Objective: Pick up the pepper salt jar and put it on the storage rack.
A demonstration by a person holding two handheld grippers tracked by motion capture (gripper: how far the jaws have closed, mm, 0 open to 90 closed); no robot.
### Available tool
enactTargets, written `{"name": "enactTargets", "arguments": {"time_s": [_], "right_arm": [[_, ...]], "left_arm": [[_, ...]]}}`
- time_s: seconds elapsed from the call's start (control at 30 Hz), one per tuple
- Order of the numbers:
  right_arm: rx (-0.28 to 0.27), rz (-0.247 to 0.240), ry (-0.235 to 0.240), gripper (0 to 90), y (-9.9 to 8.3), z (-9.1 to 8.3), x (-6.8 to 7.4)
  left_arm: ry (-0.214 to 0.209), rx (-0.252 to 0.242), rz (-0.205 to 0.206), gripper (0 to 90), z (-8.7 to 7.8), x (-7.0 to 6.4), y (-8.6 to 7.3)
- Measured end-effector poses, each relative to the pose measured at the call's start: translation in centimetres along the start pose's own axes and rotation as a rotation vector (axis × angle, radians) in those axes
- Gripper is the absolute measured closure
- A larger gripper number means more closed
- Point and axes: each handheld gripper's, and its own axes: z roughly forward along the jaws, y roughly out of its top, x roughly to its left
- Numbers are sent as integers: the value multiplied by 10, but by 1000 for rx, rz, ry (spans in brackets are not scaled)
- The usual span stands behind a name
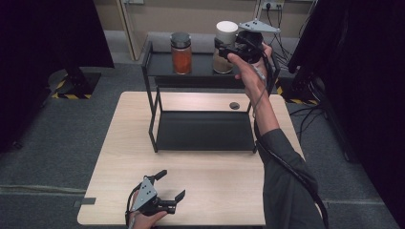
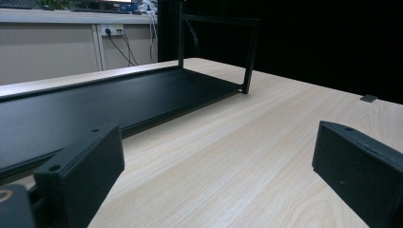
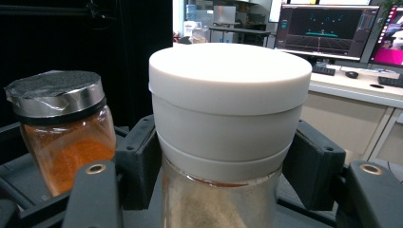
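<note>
Bracketing the upright white-lidded jar [image 3: 223, 137] on the rack's top shelf [image 1: 200, 70], right tool [image 1: 228, 49] clamped at its neck; left tool [image 1: 168, 184] spread, idle over bench [image 1: 219, 176].

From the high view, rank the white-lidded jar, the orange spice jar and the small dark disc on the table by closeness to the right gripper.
1. White-lidded jar: between the right gripper's jaws, top shelf.
2. Orange spice jar: same shelf, toward the left.
3. Small dark disc: on the tabletop below.

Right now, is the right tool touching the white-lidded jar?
Touching. In the right gripper view, the right tool has both pads pressed against the white-lidded jar, just under its lid.
</note>
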Motion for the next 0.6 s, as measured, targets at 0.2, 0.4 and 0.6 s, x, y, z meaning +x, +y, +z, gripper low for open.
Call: {"name": "enactTargets", "arguments": {"time_s": [0.2, 0.4, 0.6], "right_arm": [[-4, 10, -3, 354, -2, 1, 0], [-3, 28, -15, 245, -3, -1, 3], [-13, 60, -3, 104, -7, -7, 0]], "left_arm": [[2, -1, 2, 26, 0, 0, 0], [2, 1, 5, 26, 0, -1, 0], [2, 5, 7, 26, 0, -2, 0]]}}
